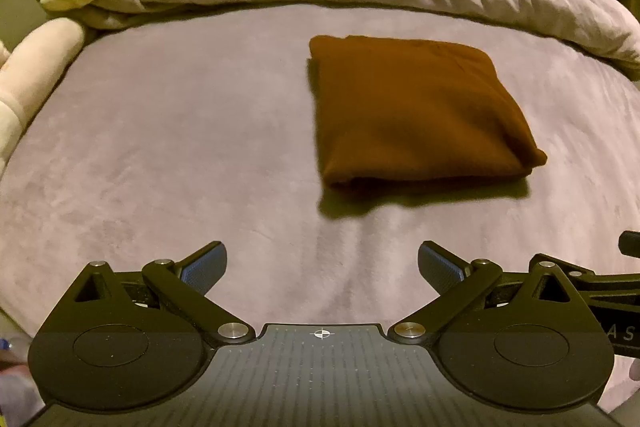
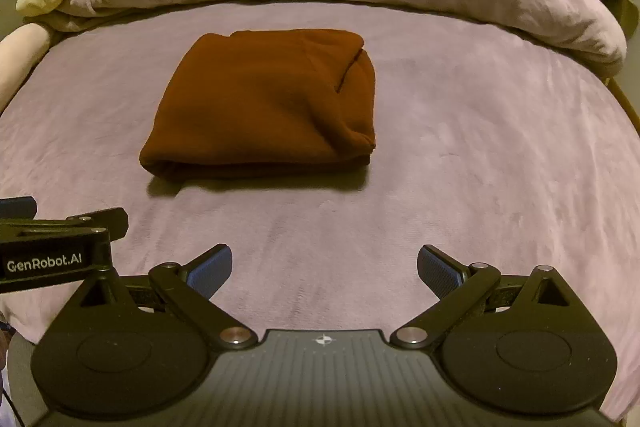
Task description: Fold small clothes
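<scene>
Looks like the folding is basically wrapping up here. The brown garment (image 2: 264,103) is sitting on the purple bed sheet (image 2: 480,187) as a tidy rectangular bundle, layers stacked, with one slightly puffy tuck at its far right corner. Both tools are hanging back from it, touching nothing. The right gripper (image 2: 324,269) is spread wide and empty, with the bundle ahead and a bit left of it. The left gripper (image 1: 322,265) is also gaping and empty, bundle ahead and to its right. Maybe a final pat-down is left, I'd guess.

Readable writing: "GenRobot.AI" (image 2: 44,263) is showing on the left tool's side in the right view.
</scene>
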A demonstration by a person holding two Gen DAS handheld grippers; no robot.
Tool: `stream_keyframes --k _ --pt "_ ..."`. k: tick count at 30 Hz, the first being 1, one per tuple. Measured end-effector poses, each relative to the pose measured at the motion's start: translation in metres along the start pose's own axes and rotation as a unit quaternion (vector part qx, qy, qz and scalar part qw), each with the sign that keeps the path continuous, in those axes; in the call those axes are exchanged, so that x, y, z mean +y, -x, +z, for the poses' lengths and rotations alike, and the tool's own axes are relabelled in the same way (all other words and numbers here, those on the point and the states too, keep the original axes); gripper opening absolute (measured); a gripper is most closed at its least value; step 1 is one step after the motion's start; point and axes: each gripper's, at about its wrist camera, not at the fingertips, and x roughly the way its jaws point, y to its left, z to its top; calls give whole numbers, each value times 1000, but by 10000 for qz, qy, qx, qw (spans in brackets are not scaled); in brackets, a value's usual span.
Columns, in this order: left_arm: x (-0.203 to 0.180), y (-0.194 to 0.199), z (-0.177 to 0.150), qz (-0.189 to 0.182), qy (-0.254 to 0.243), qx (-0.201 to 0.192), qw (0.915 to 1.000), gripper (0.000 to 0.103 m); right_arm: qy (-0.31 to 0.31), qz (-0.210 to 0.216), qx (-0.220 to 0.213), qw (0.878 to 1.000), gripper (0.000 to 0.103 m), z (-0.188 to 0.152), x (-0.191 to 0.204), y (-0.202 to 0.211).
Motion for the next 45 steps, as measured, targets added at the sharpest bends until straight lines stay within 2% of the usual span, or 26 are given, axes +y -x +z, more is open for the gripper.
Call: stream_keyframes --k 45 --pt "2 1 -2 -52 -28 66 10000 103 -48 -113 -115 9999 99 -2 -2 3"
